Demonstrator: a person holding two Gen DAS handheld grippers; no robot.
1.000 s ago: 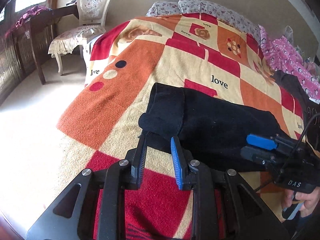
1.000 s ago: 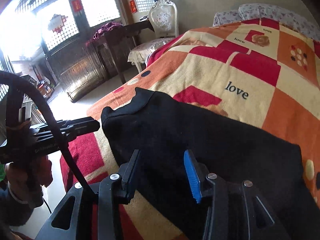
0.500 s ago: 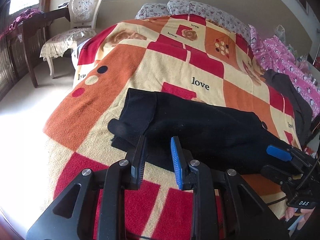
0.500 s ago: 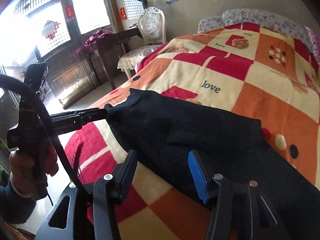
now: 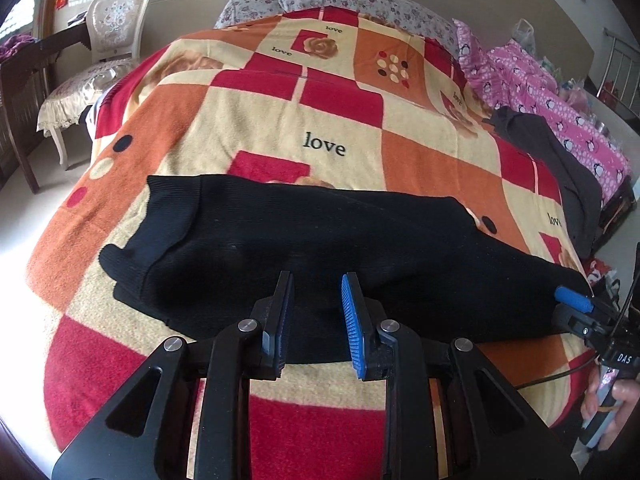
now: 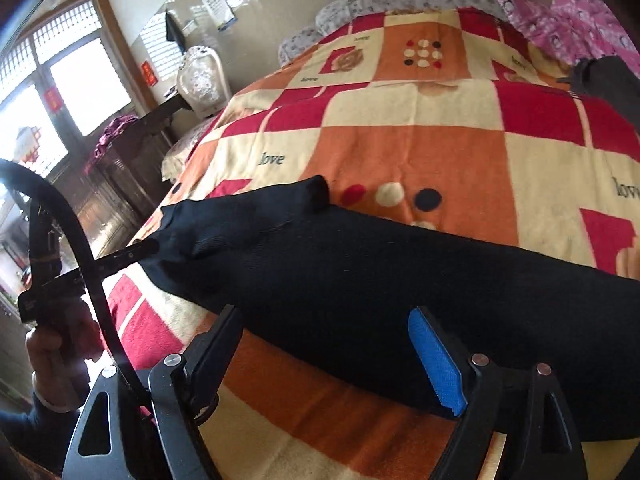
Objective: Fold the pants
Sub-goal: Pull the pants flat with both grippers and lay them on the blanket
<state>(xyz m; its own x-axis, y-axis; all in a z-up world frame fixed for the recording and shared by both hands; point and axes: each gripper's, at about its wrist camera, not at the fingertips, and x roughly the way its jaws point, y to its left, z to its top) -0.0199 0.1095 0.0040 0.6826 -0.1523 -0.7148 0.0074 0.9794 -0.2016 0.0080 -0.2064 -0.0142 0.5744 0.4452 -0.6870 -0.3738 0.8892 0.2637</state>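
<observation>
Black knit pants (image 5: 320, 252) lie flat across the near part of a bed with a red, orange and cream checked blanket (image 5: 340, 120). Their ribbed cuffs point left. My left gripper (image 5: 318, 312) is open and empty, hovering just above the near edge of the pants. My right gripper (image 6: 332, 356) is open wide and empty over the near edge of the pants (image 6: 380, 280), farther right. It also shows at the right edge of the left wrist view (image 5: 576, 304).
A dark grey garment (image 5: 560, 160) and pink penguin bedding (image 5: 540, 76) lie on the bed's right side. A white chair (image 5: 96, 56) and a dark wooden table stand left of the bed. Floral pillows sit at the head.
Both grippers have pulled back toward the near edge of the bed. The pants, earlier bunched near my left gripper, now lie spread out flat. The right gripper has opened wider.
</observation>
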